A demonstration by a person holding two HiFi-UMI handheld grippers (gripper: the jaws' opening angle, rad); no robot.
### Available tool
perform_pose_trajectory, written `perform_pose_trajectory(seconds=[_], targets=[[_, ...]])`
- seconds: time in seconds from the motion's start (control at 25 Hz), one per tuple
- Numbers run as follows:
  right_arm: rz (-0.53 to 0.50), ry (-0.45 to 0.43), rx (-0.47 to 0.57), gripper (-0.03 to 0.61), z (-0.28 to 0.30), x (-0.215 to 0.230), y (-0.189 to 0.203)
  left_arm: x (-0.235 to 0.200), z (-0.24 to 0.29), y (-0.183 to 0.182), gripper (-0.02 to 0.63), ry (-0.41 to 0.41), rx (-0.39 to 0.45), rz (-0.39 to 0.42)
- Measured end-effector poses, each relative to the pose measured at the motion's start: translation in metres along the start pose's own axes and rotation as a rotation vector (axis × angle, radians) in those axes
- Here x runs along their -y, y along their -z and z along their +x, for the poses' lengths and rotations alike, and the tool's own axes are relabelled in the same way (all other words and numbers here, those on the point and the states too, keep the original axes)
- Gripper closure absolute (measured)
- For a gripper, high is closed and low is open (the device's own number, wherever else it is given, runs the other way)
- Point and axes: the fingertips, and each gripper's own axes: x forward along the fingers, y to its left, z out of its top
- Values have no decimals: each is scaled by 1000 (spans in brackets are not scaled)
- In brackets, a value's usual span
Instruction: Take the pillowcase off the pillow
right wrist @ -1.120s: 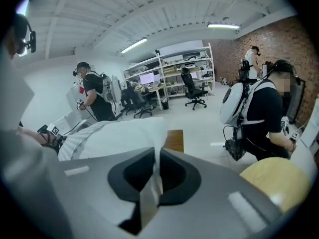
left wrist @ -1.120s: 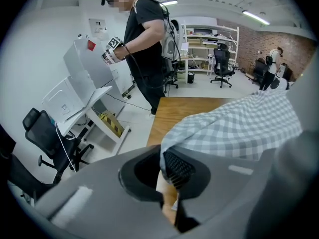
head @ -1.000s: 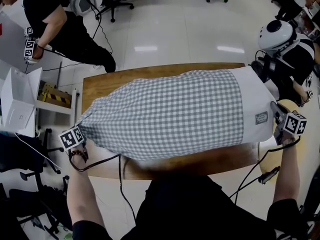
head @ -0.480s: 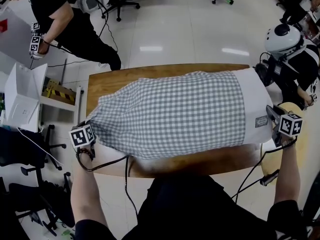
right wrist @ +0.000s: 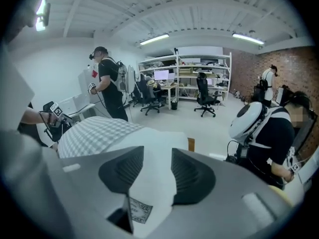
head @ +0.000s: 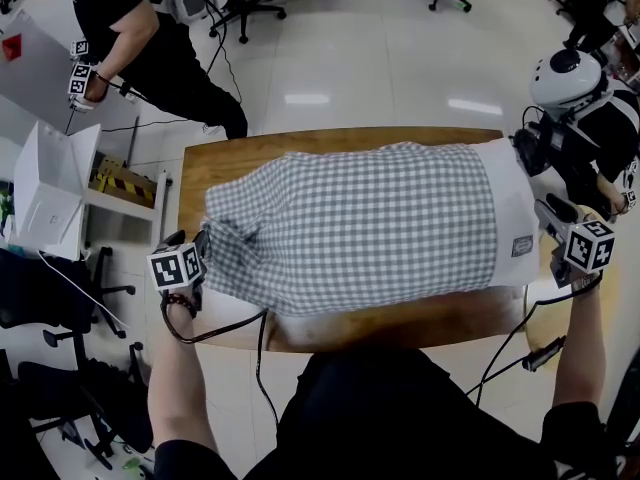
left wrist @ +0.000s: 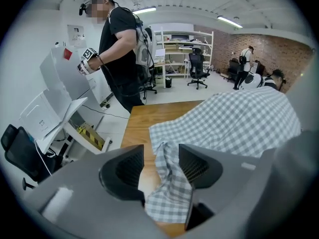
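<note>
Now both sets of jaws have just been opening. My left gripper (left wrist: 164,168) leaves the gingham pillowcase (head: 350,228) corner slack between them. My right gripper (right wrist: 157,171) stands loose around the white end of the pillow (head: 515,208), probably so I can regrip. The pillow, mostly still cased, lies across the wooden table (head: 230,153).

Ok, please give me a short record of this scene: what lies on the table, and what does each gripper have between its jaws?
surface: brown wooden table
object: grey-and-white checked fabric pillowcase, filled, lying across the table
right end: plain white fabric band with small label
left gripper: jaws just opening, apart; checked corner between them
right gripper: jaws just opening, apart; white band between them
case off: not yet
</note>
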Motion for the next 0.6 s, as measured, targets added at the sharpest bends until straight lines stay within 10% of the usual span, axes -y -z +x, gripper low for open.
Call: perform_pose_trajectory(seconds=[0.44, 0.6], targets=[[-119, -153, -87, 373, 16, -74, -6, 106, -15, -18, 342, 251, 22, 44], [-412, -136, -148, 371, 21, -83, 4, 152, -6, -8, 322, 313, -14, 352]])
